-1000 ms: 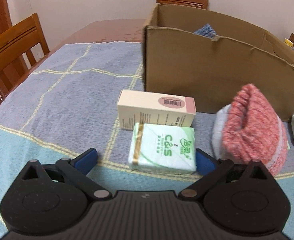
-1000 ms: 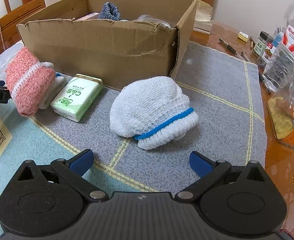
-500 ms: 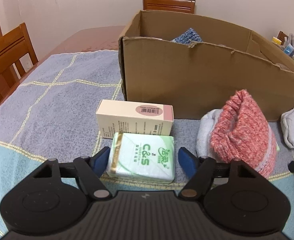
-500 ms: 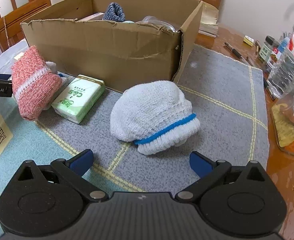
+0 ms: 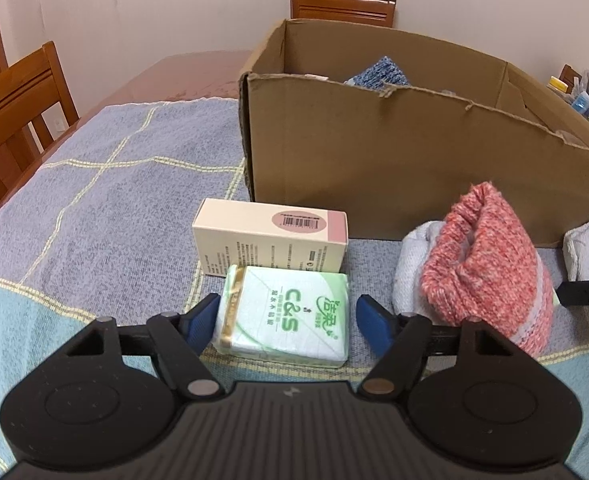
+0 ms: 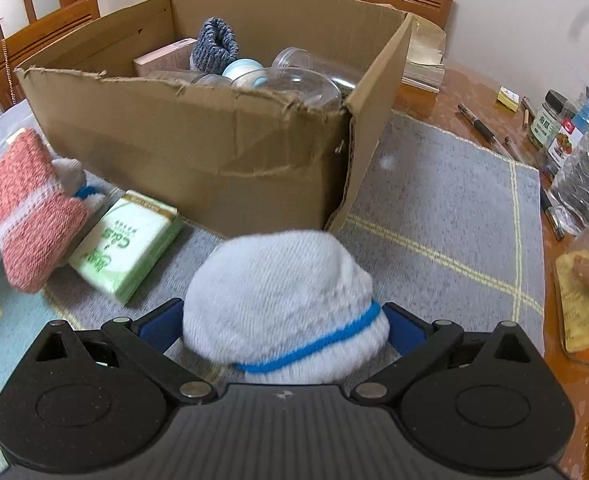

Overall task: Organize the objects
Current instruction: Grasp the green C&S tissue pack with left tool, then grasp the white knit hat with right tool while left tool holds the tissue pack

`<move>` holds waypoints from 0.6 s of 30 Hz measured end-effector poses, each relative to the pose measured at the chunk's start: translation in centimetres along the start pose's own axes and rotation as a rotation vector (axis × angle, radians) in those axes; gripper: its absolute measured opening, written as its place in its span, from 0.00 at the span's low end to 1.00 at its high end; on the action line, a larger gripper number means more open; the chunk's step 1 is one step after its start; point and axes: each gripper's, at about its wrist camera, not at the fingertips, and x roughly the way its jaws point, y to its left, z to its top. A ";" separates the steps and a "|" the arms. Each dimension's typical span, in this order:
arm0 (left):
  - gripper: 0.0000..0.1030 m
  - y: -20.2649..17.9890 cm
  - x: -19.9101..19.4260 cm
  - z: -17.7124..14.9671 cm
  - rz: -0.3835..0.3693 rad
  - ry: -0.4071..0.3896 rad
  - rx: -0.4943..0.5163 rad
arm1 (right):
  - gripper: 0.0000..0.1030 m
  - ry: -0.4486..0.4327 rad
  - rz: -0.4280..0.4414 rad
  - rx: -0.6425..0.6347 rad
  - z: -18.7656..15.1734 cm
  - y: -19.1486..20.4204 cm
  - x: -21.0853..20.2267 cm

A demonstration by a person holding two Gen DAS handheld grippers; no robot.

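Left wrist, tissue pack (image 5: 288,318) between fingers (image 5: 204,320)

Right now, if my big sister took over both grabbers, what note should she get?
Left gripper: open, fingers either side of the green tissue pack, not closed on it.
Right gripper: open around the white sock bundle with the blue stripe; contact unclear.
On the cloth in front of the cardboard box: tissue pack, cream carton, red sock bundle, white sock bundle.
Done: the box already holds a blue-grey sock, a pink carton and clear jars.
Left: close on each item, lift it into the box, then fetch the carton and red bundle.
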 end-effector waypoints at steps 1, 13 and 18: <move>0.70 0.0 0.0 0.0 -0.001 0.001 0.000 | 1.00 0.003 -0.002 -0.001 0.1 0.1 0.0; 0.63 -0.2 -0.1 0.3 -0.045 0.016 0.021 | 0.92 0.046 -0.023 -0.004 1.0 0.5 -0.3; 0.62 0.0 -0.3 0.6 -0.080 0.041 0.021 | 0.88 0.083 -0.005 0.025 1.3 0.4 -0.6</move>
